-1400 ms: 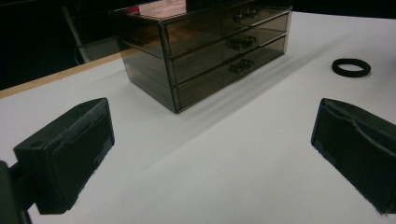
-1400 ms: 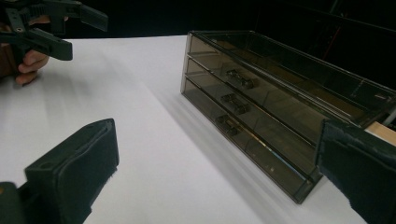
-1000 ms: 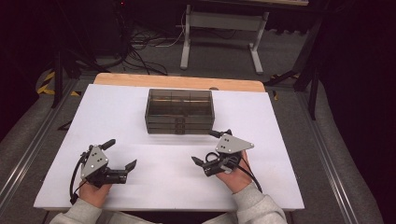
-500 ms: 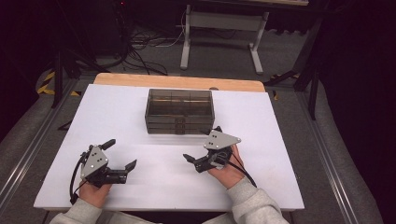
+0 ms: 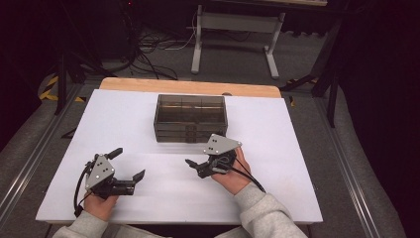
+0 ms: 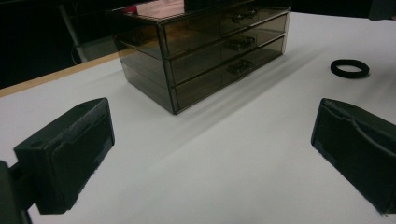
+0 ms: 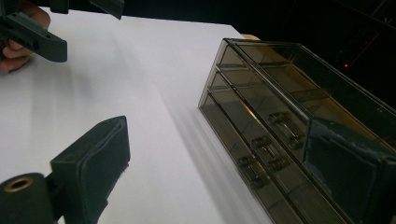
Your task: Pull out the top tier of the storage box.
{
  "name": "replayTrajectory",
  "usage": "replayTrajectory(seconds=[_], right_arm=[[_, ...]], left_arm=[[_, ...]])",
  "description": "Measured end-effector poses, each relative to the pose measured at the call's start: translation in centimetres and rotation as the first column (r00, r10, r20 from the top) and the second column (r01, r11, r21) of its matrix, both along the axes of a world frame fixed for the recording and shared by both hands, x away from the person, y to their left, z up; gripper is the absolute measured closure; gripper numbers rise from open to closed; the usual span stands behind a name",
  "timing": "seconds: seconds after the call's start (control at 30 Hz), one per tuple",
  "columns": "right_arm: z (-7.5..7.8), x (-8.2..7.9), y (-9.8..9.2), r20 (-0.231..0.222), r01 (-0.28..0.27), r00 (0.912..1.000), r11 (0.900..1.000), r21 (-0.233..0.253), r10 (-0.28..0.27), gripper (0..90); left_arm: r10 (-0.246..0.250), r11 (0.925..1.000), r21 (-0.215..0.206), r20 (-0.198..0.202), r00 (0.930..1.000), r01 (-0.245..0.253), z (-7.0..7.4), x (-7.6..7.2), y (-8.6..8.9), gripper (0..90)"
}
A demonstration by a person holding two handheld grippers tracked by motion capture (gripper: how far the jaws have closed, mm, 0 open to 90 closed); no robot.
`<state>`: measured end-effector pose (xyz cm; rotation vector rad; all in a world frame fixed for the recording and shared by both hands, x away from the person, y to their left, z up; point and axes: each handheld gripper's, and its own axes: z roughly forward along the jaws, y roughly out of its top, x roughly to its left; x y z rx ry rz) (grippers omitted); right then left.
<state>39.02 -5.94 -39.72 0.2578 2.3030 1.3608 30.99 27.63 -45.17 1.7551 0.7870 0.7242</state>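
A smoky see-through box with three drawers (image 5: 190, 118) stands at the table's middle back, all drawers closed. My right gripper (image 5: 202, 154) hovers just in front of its right half, open and empty. In the right gripper view the open jaws (image 7: 219, 172) frame the drawer handles (image 7: 261, 158) close by. My left gripper (image 5: 128, 164) rests at the front left, open, nothing between its fingers. In the left gripper view its jaws (image 6: 215, 154) point at the box (image 6: 210, 42), and a black hair tie (image 6: 350, 68) lies on the table to the right of the box.
The white table top (image 5: 124, 119) has a wooden strip (image 5: 188, 87) along its far edge. Past it are a dark floor with cables (image 5: 153, 44) and a metal stand (image 5: 233, 34). The other hand with the left gripper (image 7: 32, 32) appears far off in the right gripper view.
My right gripper has moved left and forward, closer to the front of the drawer box. The left gripper has stayed where it was.
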Motion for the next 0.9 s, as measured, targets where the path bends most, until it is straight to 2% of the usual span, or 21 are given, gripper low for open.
replayTrajectory(seconds=[0.2, 0.27, 0.3, 0.43, 0.63, 0.77, 0.83, 0.9], right_arm=[[0.1, 0.1, 0.8, 0.029, -0.002, 0.9996, 0.999, -0.035, 0.003, 12.1], [0.4, -0.3, 1.1, 0.066, 0.017, 0.9978, 0.997, -0.080, -0.012, 17.7], [0.5, -0.6, 1.4, 0.102, 0.036, 0.9945, 0.992, -0.119, -0.024, 20.0], [0.4, -1.1, 2.2, 0.178, 0.092, 0.9825, 0.973, -0.210, -0.054, 24.5], [0.4, -1.6, 3.0, 0.299, 0.164, 0.9515, 0.941, -0.297, -0.071, 29.6], [0.0, -2.0, 3.4, 0.410, 0.229, 0.9099, 0.903, -0.365, -0.065, 33.2], [-0.2, -2.2, 3.6, 0.446, 0.254, 0.8924, 0.891, -0.377, -0.066, 35.6], [-0.2, -2.3, 3.7, 0.463, 0.262, 0.8845, 0.881, -0.393, -0.057, 37.3]], left_arm=[[-0.001, 1.0000, 0.001, -0.003, 1.0000, 0.001, 0.0, 0.0, 0.0, 0.4], [-0.003, 1.0000, 0.001, -0.003, 1.0000, 0.003, 0.0, 0.0, 0.0, 0.5], [-0.003, 1.0000, 0.001, -0.003, 1.0000, 0.003, 0.0, 0.0, 0.0, 0.6], [-0.004, 1.0000, -0.001, -0.002, 1.0000, 0.004, 0.0, 0.0, 0.0, 0.6], [-0.007, 1.0000, 0.000, -0.004, 1.0000, 0.007, 0.0, 0.0, 0.0, 0.7], [-0.008, 1.0000, 0.001, -0.004, 1.0000, 0.008, 0.0, 0.0, 0.0, 0.7], [-0.007, 1.0000, 0.001, -0.004, 1.0000, 0.007, 0.0, 0.0, 0.0, 0.7], [-0.007, 1.0000, 0.001, -0.005, 1.0000, 0.007, 0.0, 0.0, 0.0, 0.7]])
